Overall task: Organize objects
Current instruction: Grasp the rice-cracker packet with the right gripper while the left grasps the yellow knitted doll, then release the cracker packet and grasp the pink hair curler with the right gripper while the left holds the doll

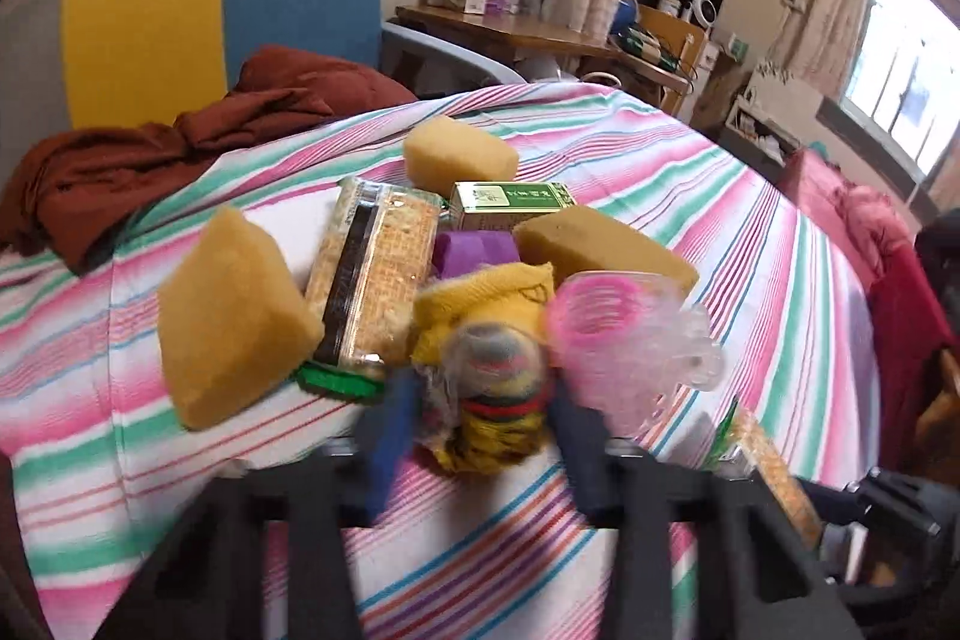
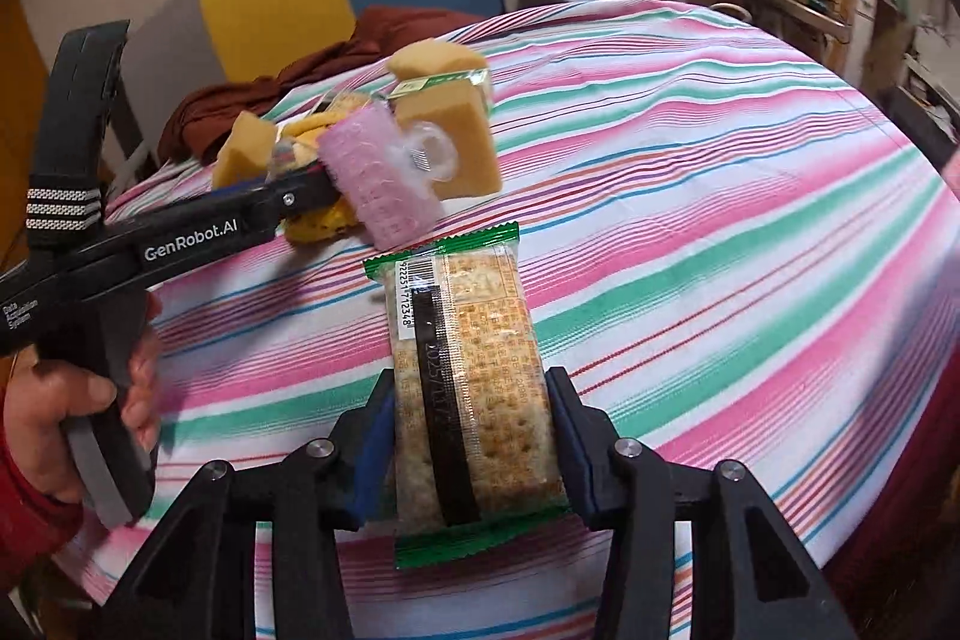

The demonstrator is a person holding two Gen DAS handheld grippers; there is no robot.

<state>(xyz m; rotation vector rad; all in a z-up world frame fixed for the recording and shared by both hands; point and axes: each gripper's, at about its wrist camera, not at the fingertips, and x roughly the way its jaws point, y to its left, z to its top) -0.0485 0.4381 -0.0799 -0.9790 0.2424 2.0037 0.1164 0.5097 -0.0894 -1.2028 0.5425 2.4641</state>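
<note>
My left gripper [image 1: 489,400] is shut on a clear-wrapped colourful round item [image 1: 498,370], held above the striped cloth [image 1: 690,196] at the near edge of a pile. The pile holds a cracker packet [image 1: 375,274], three yellow sponges [image 1: 231,319] [image 1: 459,151] [image 1: 603,244], a green box [image 1: 510,202], a purple piece [image 1: 474,250], a yellow knit cloth [image 1: 486,295] and a pink roller with clear clip [image 1: 624,334]. My right gripper [image 2: 474,400] is shut on a second cracker packet [image 2: 474,382], to the right of the left gripper [image 2: 300,196].
A rust-brown garment [image 1: 120,160] lies at the cloth's far left by a yellow and blue chair [image 1: 222,4]. A wooden desk [image 1: 516,31] with boxes stands behind. Red bedding [image 1: 870,232] lies at the right edge.
</note>
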